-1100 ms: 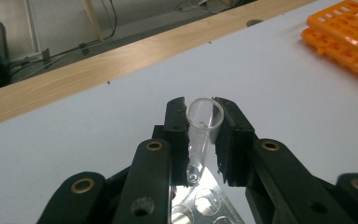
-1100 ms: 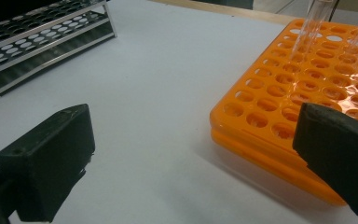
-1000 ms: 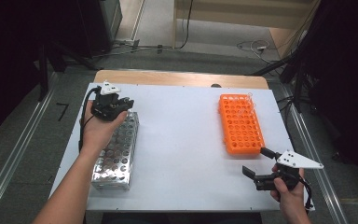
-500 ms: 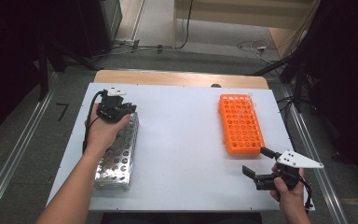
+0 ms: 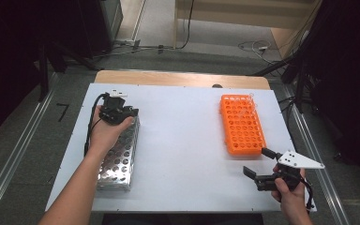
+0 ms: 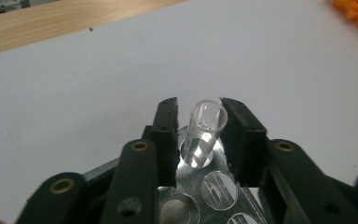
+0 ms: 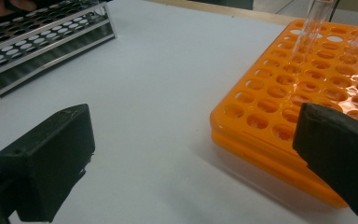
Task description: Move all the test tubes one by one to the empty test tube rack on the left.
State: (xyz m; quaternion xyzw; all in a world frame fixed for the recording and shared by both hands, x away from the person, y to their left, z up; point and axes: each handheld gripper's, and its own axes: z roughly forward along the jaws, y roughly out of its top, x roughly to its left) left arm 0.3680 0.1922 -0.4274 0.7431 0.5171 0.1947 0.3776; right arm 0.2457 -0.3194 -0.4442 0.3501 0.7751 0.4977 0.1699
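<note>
Lowered over the metal rack [image 5: 119,154], the left tongs [image 6: 199,135] have just eased apart, releasing the glass tube [image 6: 205,133] into a hole; right tongs [image 5: 258,168] wait released.

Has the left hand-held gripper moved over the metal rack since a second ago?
Yes. The left hand-held gripper shifted slightly toward the far end of the metal rack; its jaws have just been opening around a glass tube.

Your metal rack [image 5: 119,154] is lying at the table's [image 5: 183,140] left side, the plastic rack [image 5: 243,124] well apart at its right. A tube [image 6: 205,133] is standing in a far-end hole of the metal rack. More tubes [image 7: 314,21] are standing in the plastic rack's far corner.
</note>
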